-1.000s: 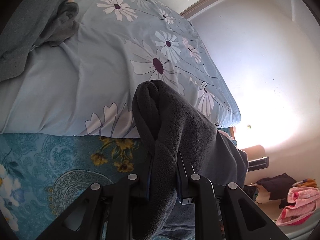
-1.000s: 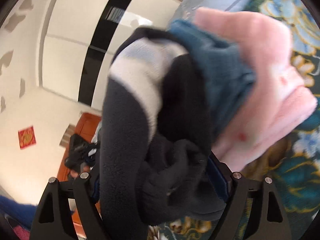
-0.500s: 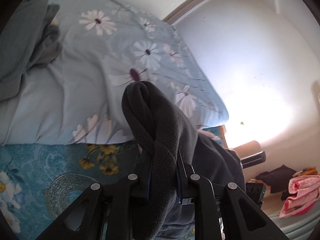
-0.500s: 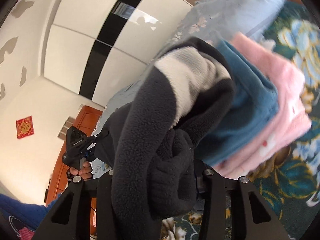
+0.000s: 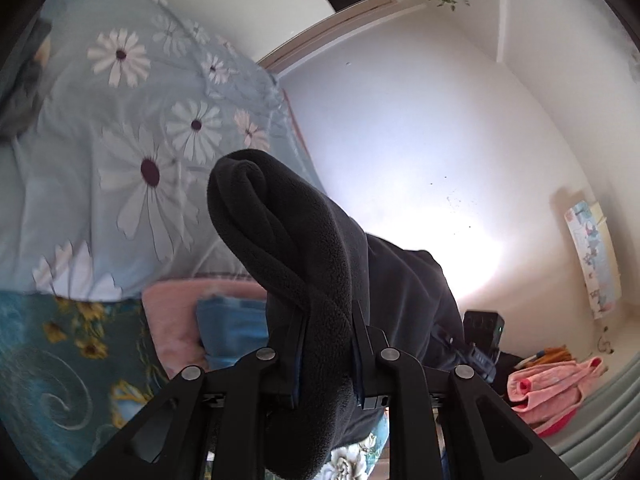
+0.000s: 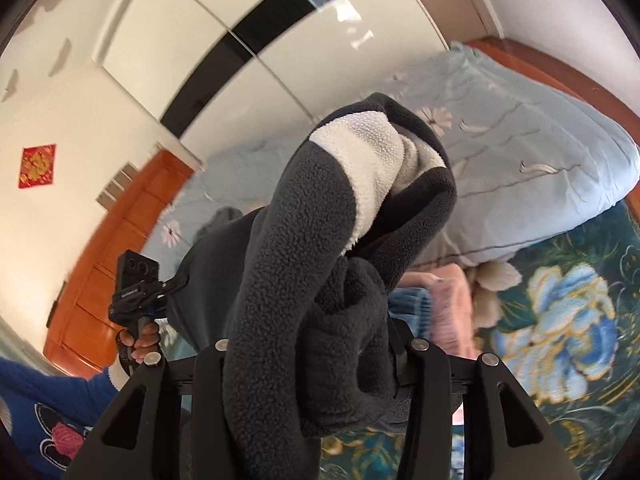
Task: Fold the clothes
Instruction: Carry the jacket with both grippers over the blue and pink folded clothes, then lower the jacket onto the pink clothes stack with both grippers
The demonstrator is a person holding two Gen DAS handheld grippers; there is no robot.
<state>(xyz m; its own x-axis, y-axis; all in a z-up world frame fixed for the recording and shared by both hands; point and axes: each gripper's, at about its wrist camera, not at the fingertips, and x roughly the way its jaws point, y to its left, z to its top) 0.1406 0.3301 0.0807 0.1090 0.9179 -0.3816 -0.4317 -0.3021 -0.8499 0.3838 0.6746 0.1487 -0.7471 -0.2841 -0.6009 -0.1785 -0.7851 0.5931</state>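
A dark grey fleece garment (image 5: pixel 304 248) with a white fleece patch (image 6: pixel 360 160) hangs in the air between my two grippers, above a bed. My left gripper (image 5: pixel 326 344) is shut on one bunched edge of it. My right gripper (image 6: pixel 316 352) is shut on another thick bunch of the same fleece (image 6: pixel 304 264). The left gripper's handle and the hand on it show in the right wrist view (image 6: pixel 136 296). A folded pink garment (image 5: pixel 172 320) with a folded blue one (image 5: pixel 232 324) on it lies on the bed below the fleece.
A teal floral bedspread (image 6: pixel 560 320) covers the bed, with a pale blue daisy-print quilt (image 5: pixel 132 168) heaped behind. A pink towel (image 5: pixel 552 388) lies at the right of the left view. A wooden cabinet (image 6: pixel 116 256) and a white wardrobe (image 6: pixel 240 40) stand beyond.
Both grippers have lifted the fleece up and away from the pink and blue stack. The right view now looks more at the wardrobe; the stack has dropped lower in it.
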